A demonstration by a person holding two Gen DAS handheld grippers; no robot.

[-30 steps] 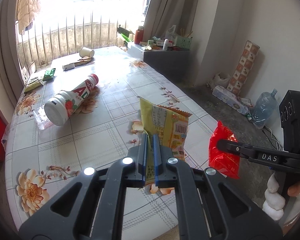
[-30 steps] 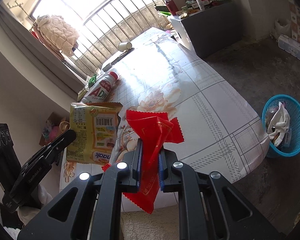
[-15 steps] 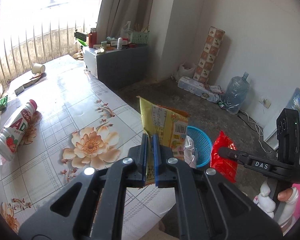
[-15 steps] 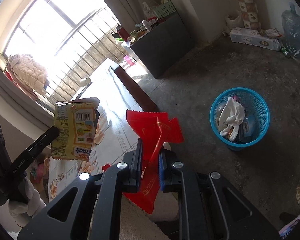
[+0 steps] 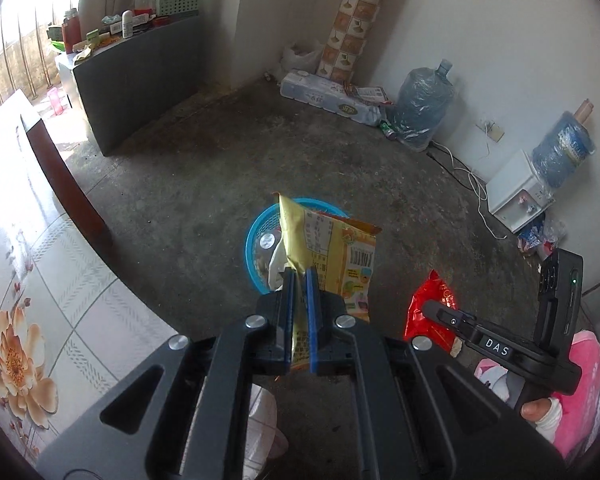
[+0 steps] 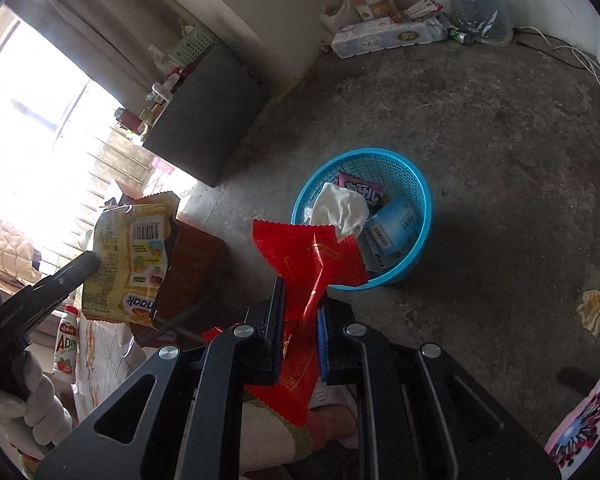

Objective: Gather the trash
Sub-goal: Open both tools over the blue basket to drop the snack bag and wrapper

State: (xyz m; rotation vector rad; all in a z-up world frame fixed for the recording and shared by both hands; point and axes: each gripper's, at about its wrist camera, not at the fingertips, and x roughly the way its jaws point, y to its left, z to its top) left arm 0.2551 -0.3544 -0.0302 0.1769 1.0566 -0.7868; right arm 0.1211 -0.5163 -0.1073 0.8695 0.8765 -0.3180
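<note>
Yellow snack bag (image 5: 327,248) sits pinched in the left gripper (image 5: 299,280); the right gripper (image 6: 300,296) clamps a red wrapper (image 6: 304,256).

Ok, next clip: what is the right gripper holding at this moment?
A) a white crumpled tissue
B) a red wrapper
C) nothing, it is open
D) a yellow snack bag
B: in the right wrist view the right gripper is shut on the red wrapper, held above the floor near the blue basket; the yellow snack bag is in the left gripper.
</note>
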